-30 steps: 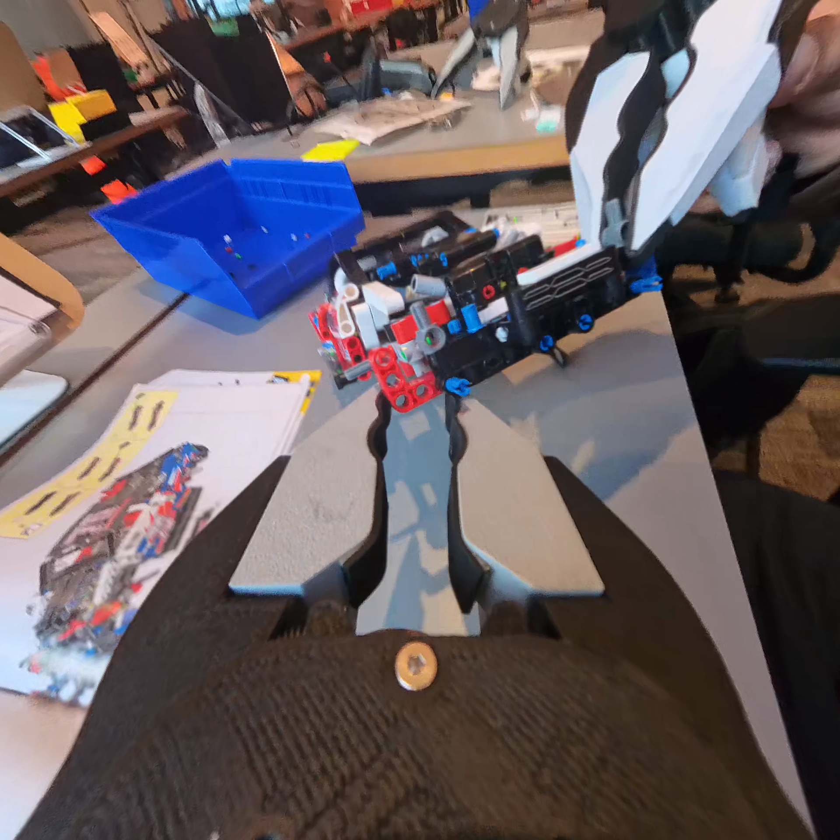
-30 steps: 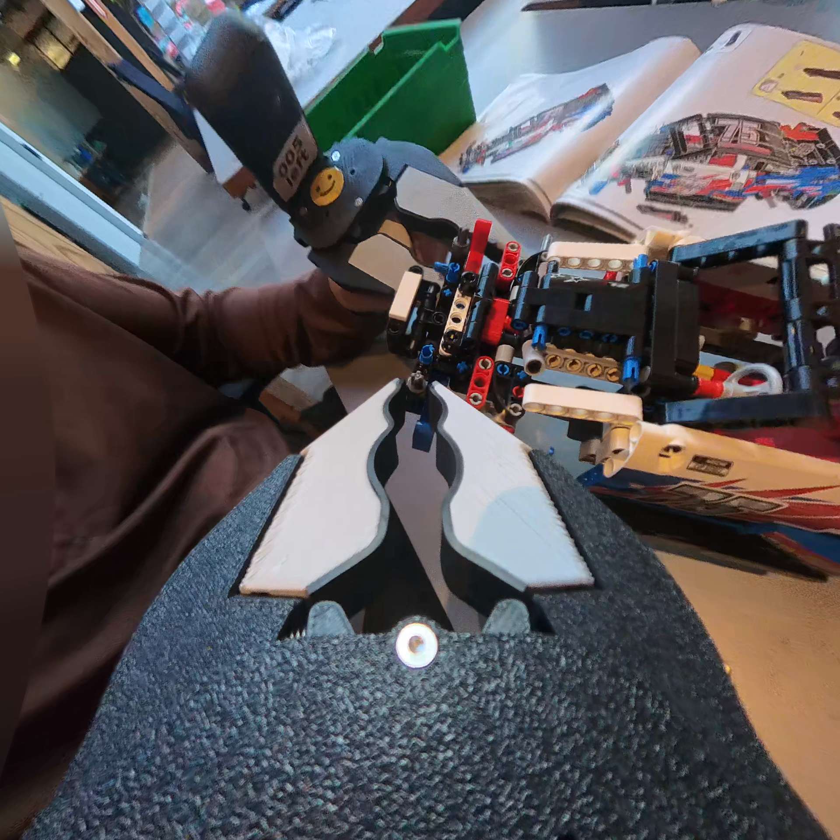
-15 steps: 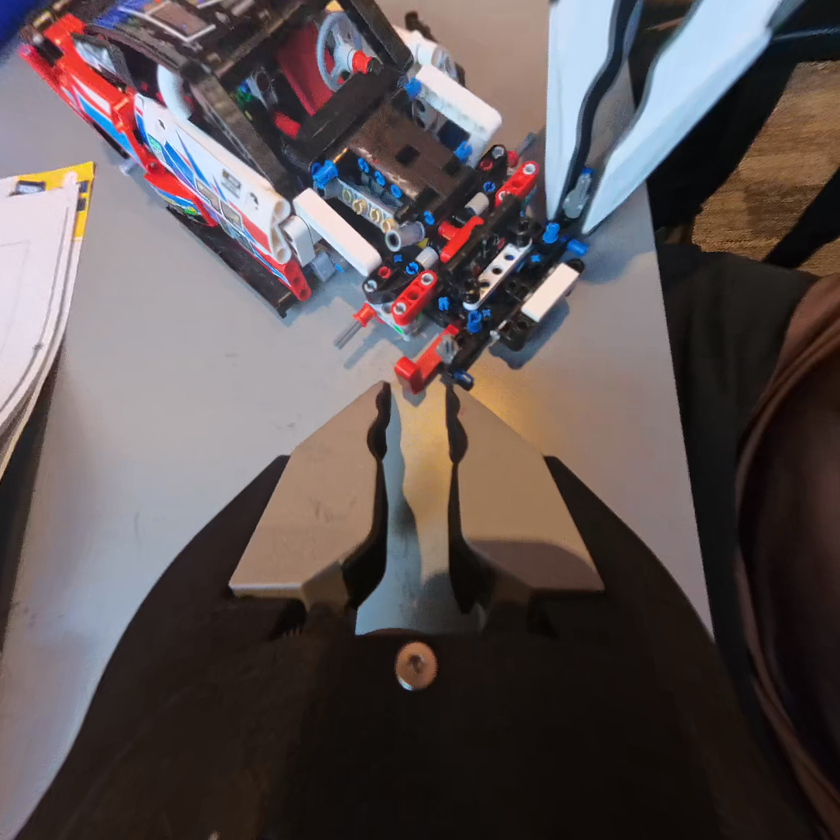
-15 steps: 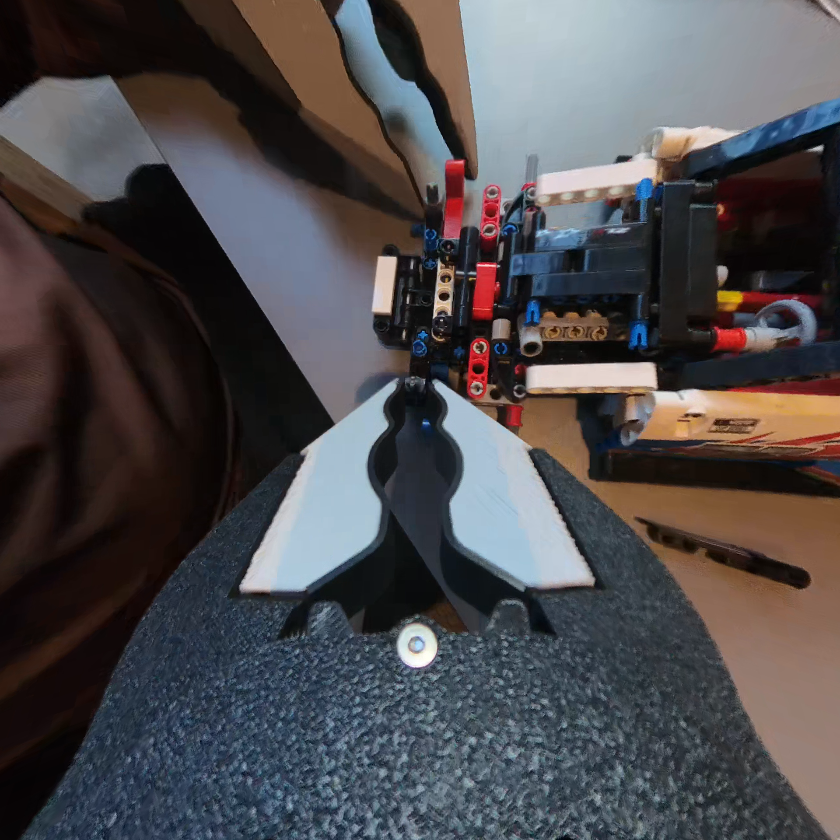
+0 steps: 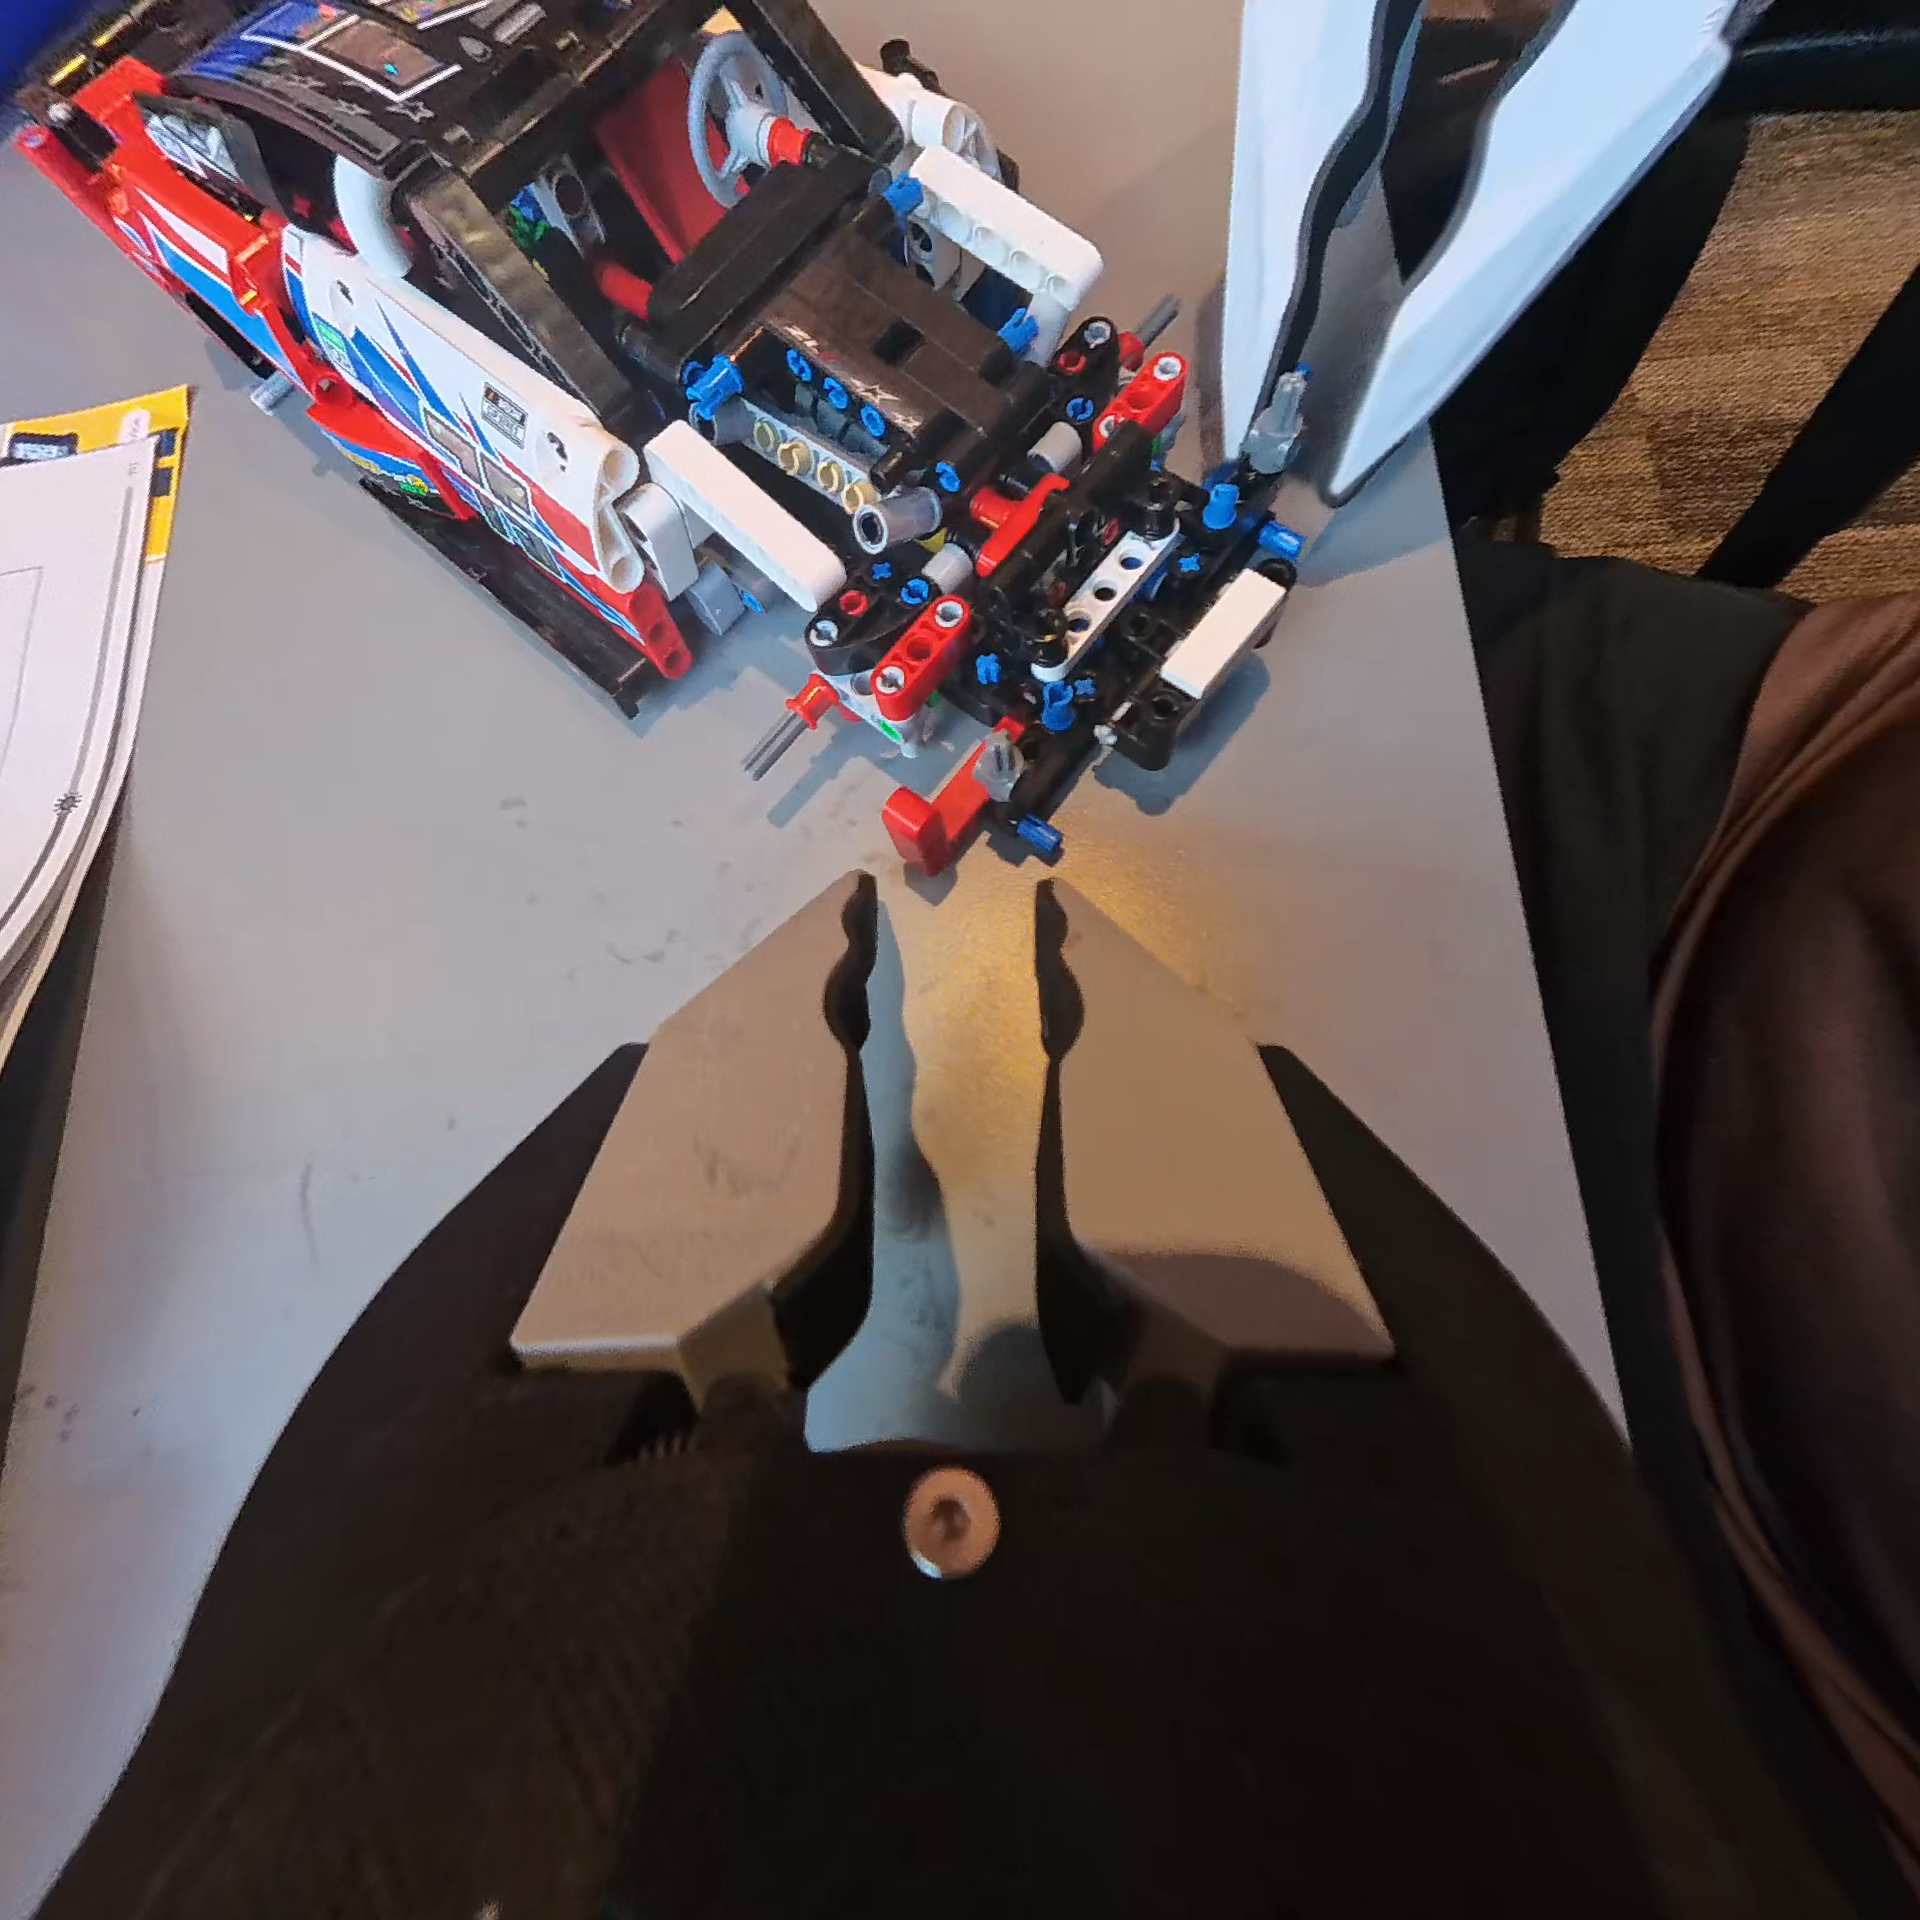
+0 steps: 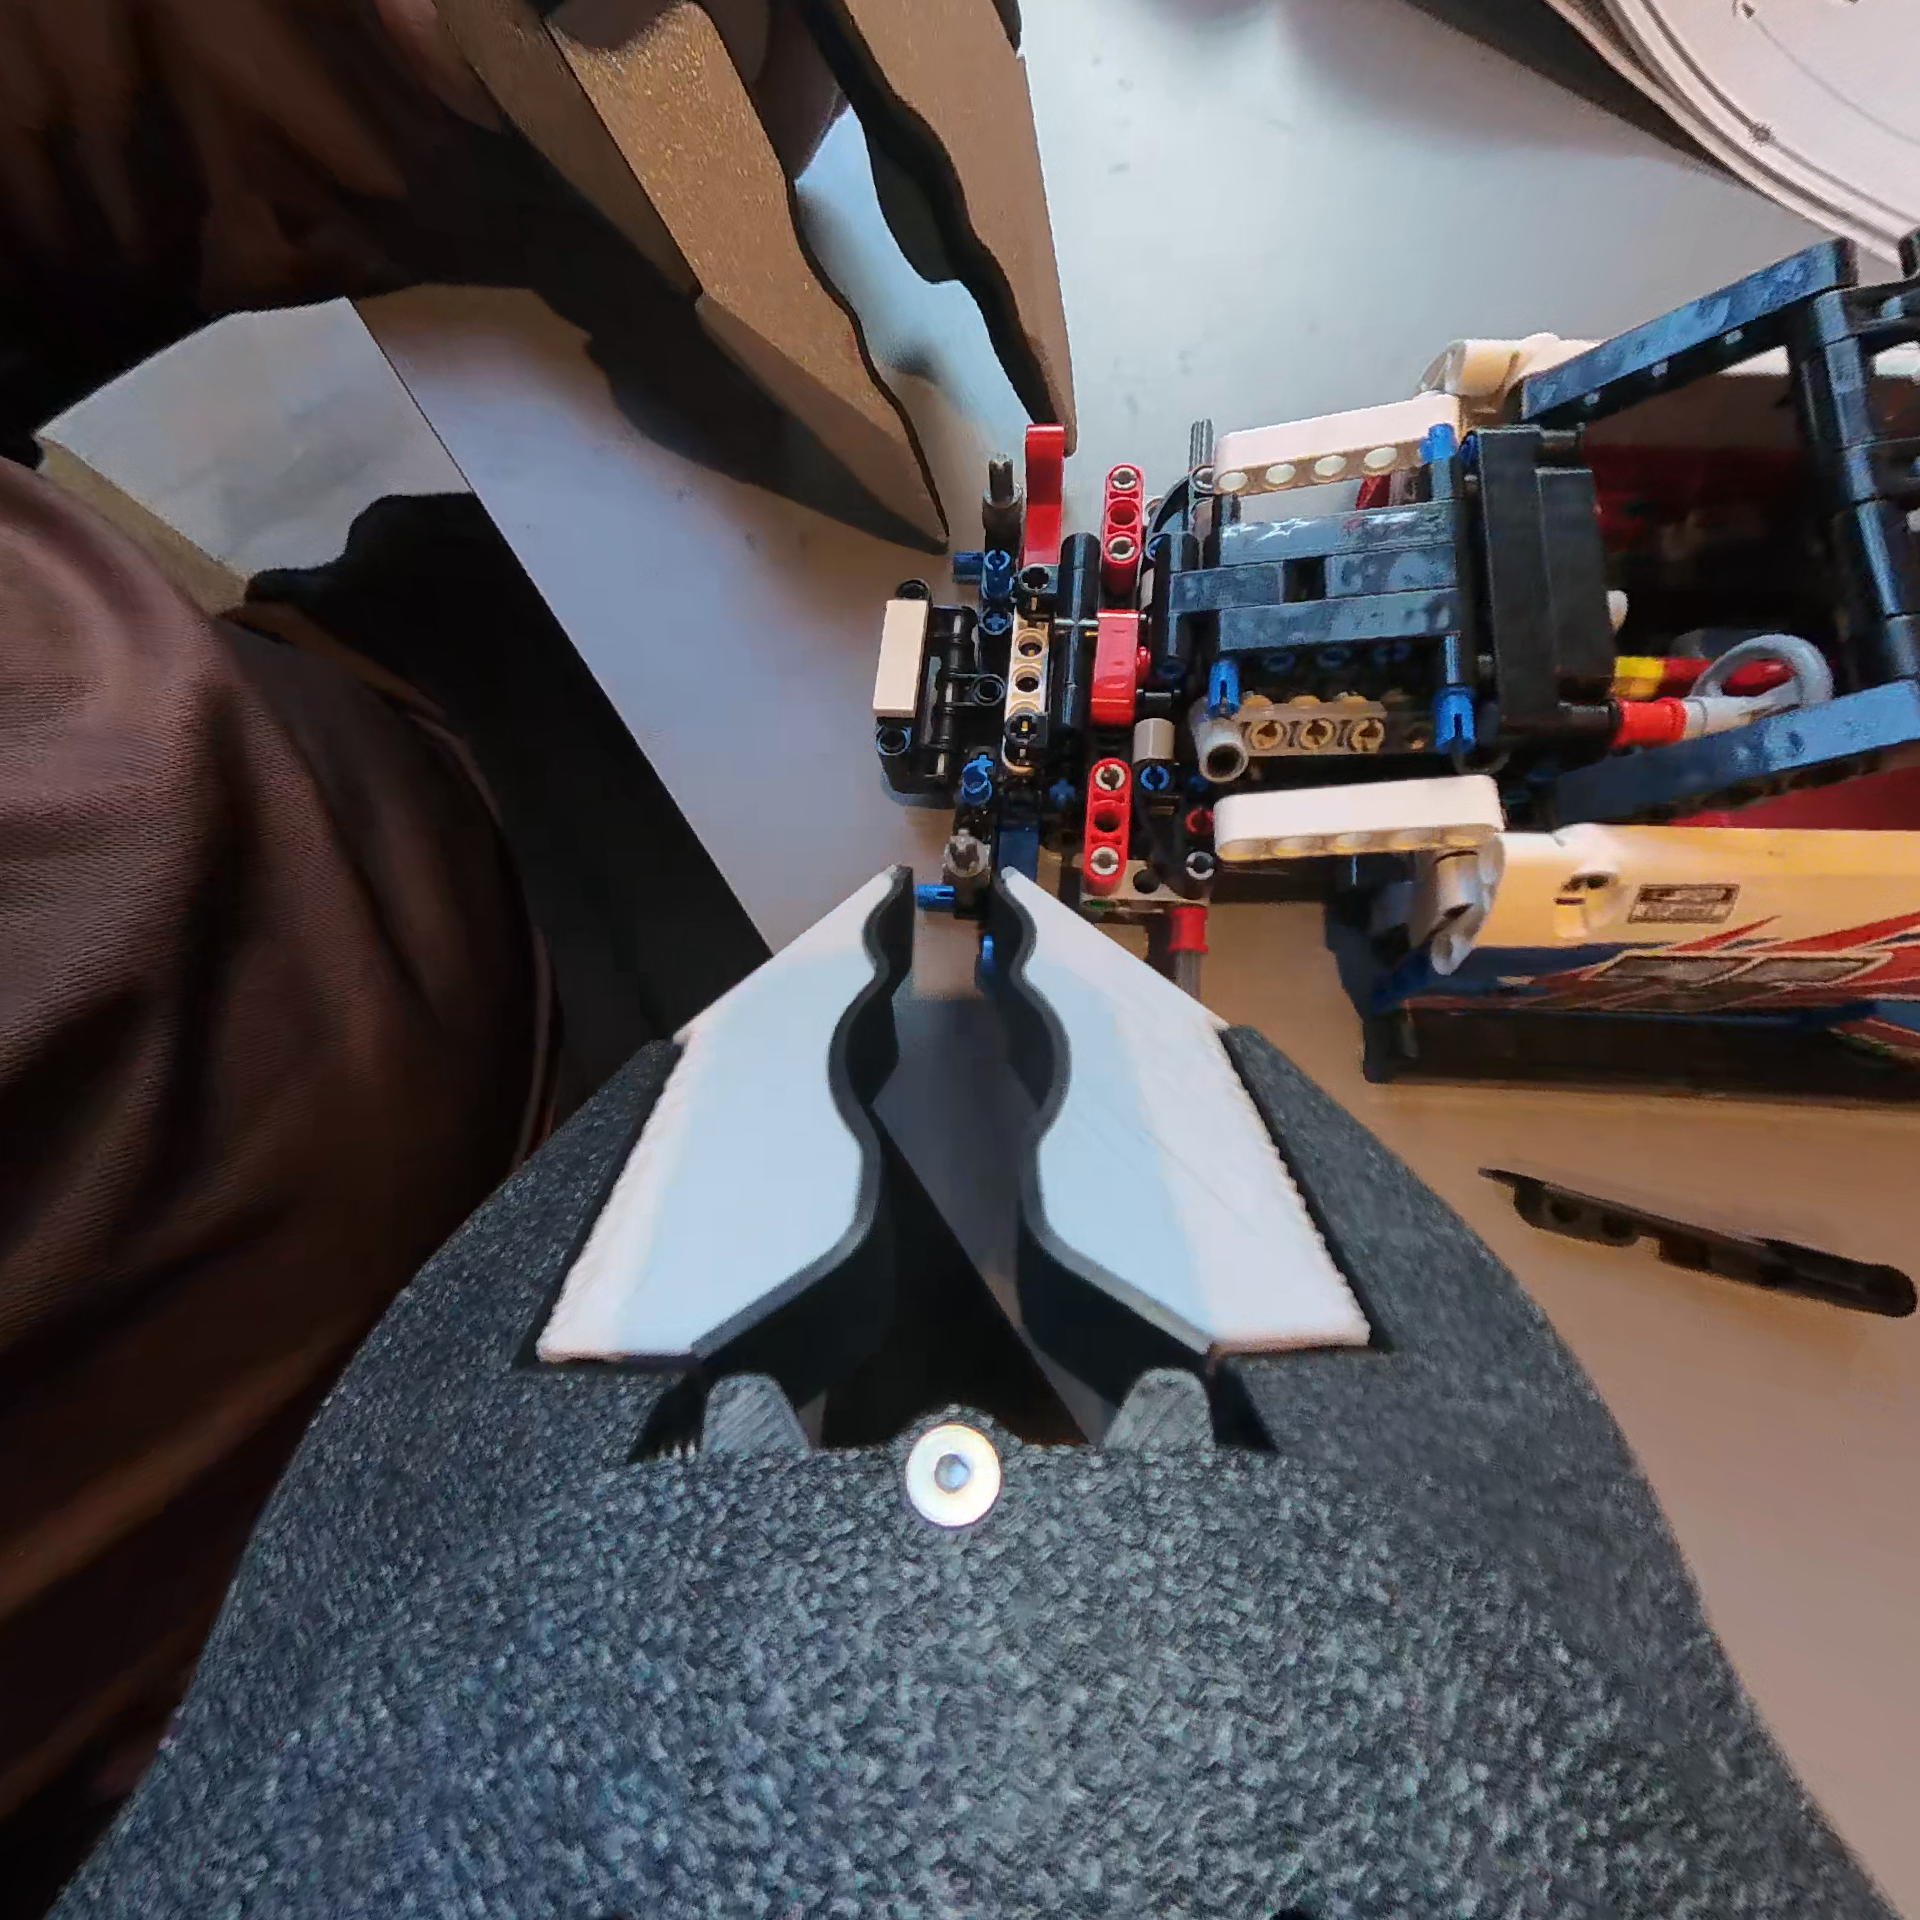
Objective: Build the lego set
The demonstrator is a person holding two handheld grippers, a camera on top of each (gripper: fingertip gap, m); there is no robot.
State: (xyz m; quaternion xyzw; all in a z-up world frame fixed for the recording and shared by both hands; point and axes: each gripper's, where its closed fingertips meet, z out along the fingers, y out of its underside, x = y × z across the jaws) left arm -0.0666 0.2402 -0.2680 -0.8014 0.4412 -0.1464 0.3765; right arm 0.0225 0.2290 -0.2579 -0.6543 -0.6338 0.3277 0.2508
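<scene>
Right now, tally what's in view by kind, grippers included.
Lego car build: 1
Booklet stack: 1
Loose black beam: 1
Grippers: 2 (left gripper, right gripper)
Total: 5

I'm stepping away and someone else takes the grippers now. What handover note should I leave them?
Left gripper: open, empty, over the table, just short of the red piece on the model's end.
Right gripper: fingertips narrowly parted at a grey pin on that same end; grip unclear.
Lego car: on the table, booklet beside it, a loose black beam nearby.
Done: side panels, steering wheel and engine block are on.
Left: the end frame is bare pins and beams.
</scene>
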